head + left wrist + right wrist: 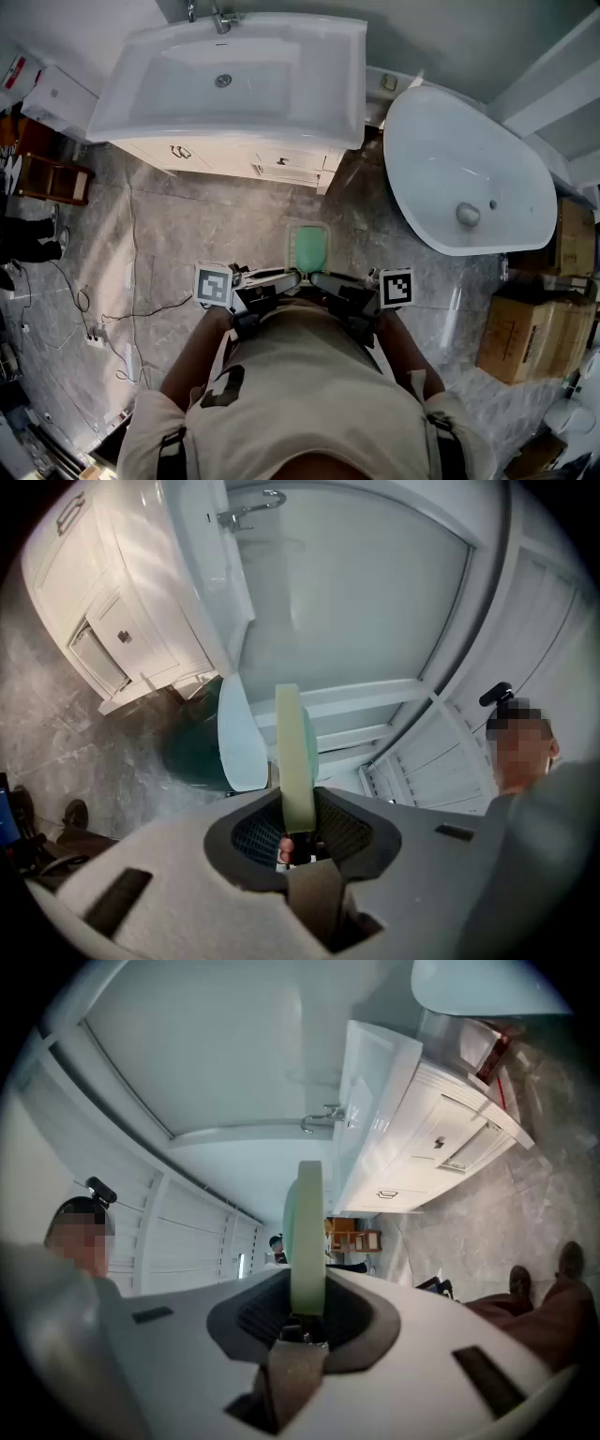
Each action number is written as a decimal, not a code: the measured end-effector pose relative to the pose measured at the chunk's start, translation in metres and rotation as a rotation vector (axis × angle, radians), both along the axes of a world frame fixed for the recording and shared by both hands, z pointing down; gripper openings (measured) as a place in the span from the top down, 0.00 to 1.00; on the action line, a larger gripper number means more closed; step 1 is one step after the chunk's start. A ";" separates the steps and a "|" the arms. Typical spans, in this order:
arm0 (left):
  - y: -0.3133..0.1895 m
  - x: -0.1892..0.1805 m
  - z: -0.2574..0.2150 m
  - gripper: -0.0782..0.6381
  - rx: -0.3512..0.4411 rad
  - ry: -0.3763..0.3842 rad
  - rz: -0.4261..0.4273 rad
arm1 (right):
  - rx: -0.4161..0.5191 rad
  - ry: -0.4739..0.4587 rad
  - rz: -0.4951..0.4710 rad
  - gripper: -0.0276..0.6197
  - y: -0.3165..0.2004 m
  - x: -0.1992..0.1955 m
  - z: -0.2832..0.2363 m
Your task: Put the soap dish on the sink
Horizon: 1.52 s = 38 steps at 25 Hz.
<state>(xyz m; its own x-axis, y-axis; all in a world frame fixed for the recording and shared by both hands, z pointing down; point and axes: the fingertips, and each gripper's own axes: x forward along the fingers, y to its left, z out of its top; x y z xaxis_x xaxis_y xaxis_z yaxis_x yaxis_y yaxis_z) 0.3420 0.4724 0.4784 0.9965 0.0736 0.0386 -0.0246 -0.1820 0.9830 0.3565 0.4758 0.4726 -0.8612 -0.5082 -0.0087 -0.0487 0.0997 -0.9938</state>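
Pale green soap dish (307, 247), white sink (124, 103) — grey marbled floor (216, 225), brown cardboard boxes (525, 337).

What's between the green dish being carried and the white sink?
In the head view, only bare grey floor separates the soap dish from the cabinet under the sink.

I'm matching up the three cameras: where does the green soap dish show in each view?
Head view: soap dish at centre, over the floor, held by left gripper and right gripper.
Left gripper view: soap dish edge-on at centre.
Right gripper view: soap dish edge-on at centre.
Shared landmark: the faucet.
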 end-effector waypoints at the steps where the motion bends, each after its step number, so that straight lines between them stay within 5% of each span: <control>1: 0.002 -0.009 0.000 0.76 0.002 -0.001 -0.004 | -0.002 0.000 -0.002 0.82 0.003 -0.009 0.000; 19: 0.003 -0.179 -0.003 0.76 0.052 0.047 -0.082 | 0.010 0.070 -0.083 0.80 0.005 -0.179 0.000; 31: -0.014 -0.244 0.008 0.76 0.130 0.024 -0.115 | 0.010 0.127 -0.203 0.79 -0.012 -0.240 0.002; 38: -0.021 -0.236 -0.006 0.75 0.118 0.029 -0.103 | 0.008 0.155 -0.244 0.79 -0.019 -0.241 -0.001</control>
<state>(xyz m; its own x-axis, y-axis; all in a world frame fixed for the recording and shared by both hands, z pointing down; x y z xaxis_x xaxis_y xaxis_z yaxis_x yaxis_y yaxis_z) 0.1060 0.4510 0.4721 0.9994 -0.0325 0.0123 -0.0213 -0.2939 0.9556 0.1155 0.4566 0.4713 -0.9493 -0.2865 0.1298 -0.1740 0.1349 -0.9755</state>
